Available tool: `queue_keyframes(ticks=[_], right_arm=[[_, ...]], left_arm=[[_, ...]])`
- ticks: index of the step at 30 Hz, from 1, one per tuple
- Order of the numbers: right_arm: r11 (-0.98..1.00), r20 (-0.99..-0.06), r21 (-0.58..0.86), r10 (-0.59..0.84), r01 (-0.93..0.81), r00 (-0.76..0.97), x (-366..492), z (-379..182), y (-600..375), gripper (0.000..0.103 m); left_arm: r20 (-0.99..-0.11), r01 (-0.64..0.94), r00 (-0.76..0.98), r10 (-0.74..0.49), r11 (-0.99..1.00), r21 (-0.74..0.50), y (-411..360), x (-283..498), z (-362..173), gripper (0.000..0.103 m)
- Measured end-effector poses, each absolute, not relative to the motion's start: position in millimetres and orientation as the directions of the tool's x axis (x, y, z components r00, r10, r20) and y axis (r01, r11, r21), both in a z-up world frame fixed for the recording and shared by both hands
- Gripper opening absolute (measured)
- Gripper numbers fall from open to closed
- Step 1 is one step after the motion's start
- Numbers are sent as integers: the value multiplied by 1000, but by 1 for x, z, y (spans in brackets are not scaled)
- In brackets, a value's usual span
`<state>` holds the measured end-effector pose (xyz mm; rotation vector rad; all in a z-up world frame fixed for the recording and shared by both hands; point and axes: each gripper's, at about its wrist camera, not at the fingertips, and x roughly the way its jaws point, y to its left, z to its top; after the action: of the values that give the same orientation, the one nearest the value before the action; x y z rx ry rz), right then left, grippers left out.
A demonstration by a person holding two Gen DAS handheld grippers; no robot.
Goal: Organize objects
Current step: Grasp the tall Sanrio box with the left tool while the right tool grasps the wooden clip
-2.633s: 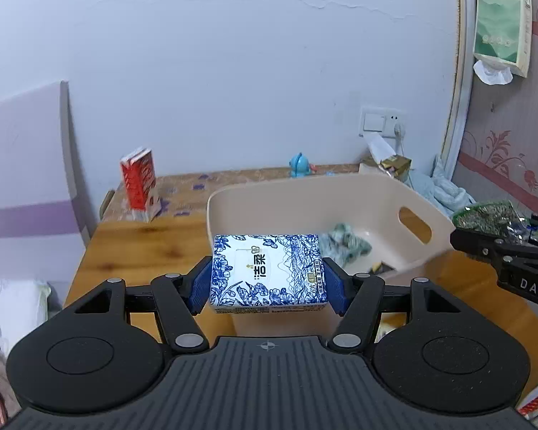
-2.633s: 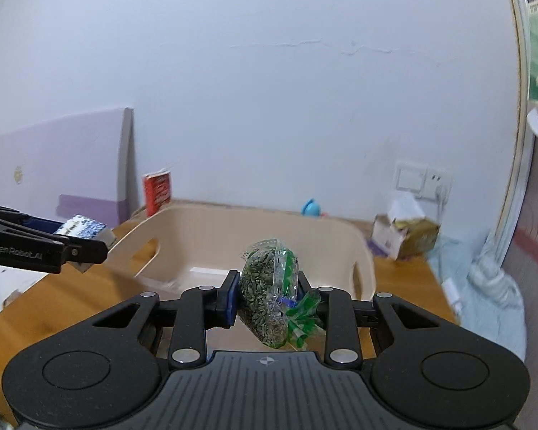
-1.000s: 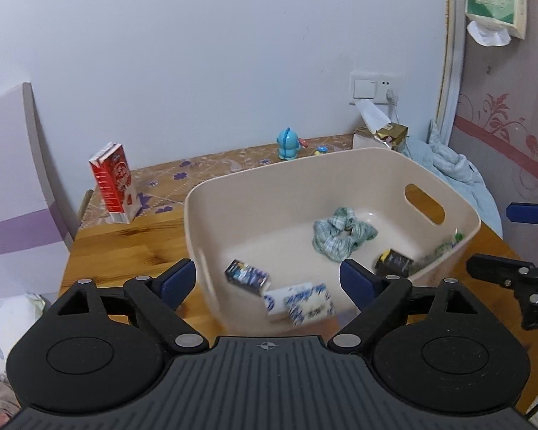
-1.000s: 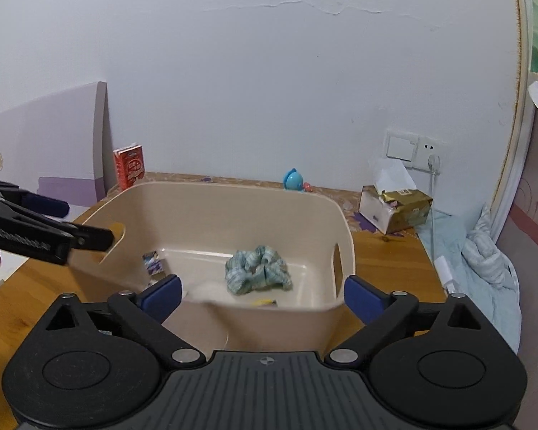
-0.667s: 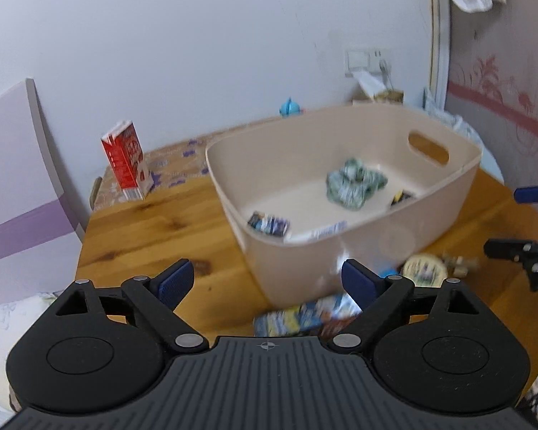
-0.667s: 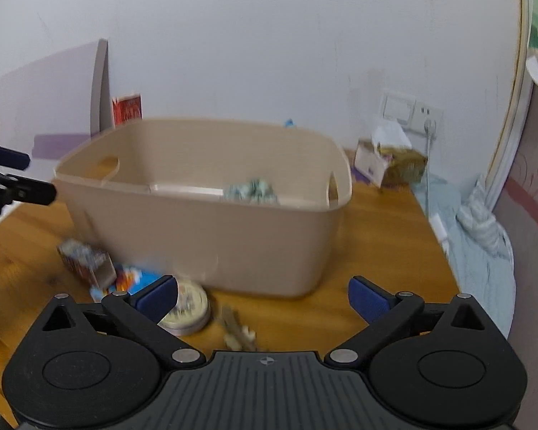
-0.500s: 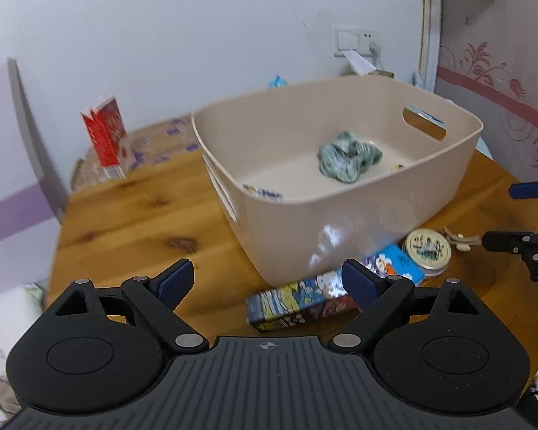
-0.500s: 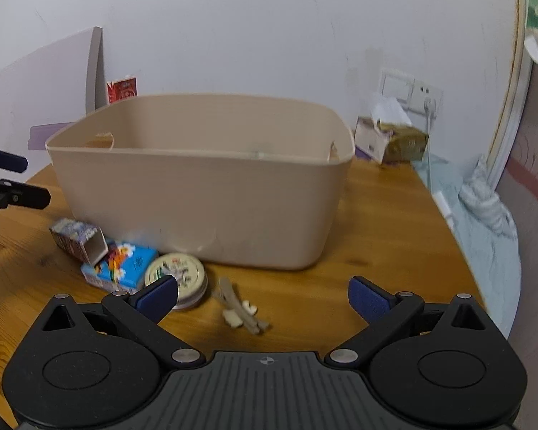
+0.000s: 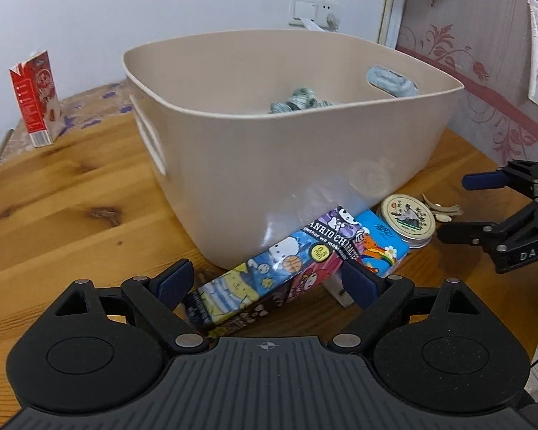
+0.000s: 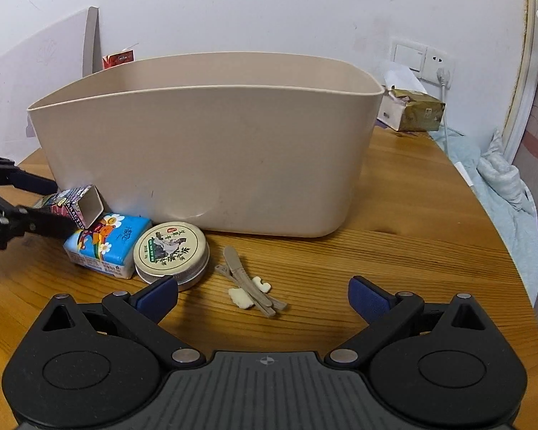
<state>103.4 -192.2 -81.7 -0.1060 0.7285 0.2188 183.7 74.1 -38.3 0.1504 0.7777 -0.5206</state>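
A beige basket (image 9: 287, 165) stands on the wooden table with a green-white scrunchie (image 9: 297, 102) inside. In front of it lie a long cartoon-printed box (image 9: 279, 272), a blue tissue pack (image 10: 107, 243), a round tin (image 10: 172, 251) and some beige hair clips (image 10: 251, 286). My left gripper (image 9: 267, 281) is open, low over the table, its fingers on either side of the cartoon box without pressing it. My right gripper (image 10: 263, 295) is open just above the hair clips, with nothing between its fingers. Each gripper shows in the other's view: the right gripper (image 9: 461, 206), the left gripper (image 10: 62, 206).
A red carton (image 9: 36, 104) stands at the table's far left. A gold tissue box (image 10: 412, 113) sits by the wall socket (image 10: 423, 59). Pale bedding (image 10: 505, 179) lies beyond the table's curved right edge. A white board (image 10: 36, 82) leans at the left.
The left gripper let go of a blue-white box and the right of a green bag over the basket. Both then sank, open, to table level in front of it.
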Motion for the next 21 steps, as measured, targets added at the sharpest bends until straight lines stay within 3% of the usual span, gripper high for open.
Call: queue_keyframes(ticks=[7, 12, 21], right_arm=[[953, -690, -49, 184, -299, 700, 99, -85, -181, 89], [937, -695, -64, 205, -342, 689, 91, -83, -177, 76], [939, -669, -127, 157, -319, 727, 106, -84, -186, 76]], left_arm=[[-732, 490, 564, -381, 868, -74, 68, 177, -37, 89], [-749, 520, 544, -378, 853, -53, 63, 166, -37, 69], [-746, 520, 531, -402, 849, -88, 61, 163, -41, 52]])
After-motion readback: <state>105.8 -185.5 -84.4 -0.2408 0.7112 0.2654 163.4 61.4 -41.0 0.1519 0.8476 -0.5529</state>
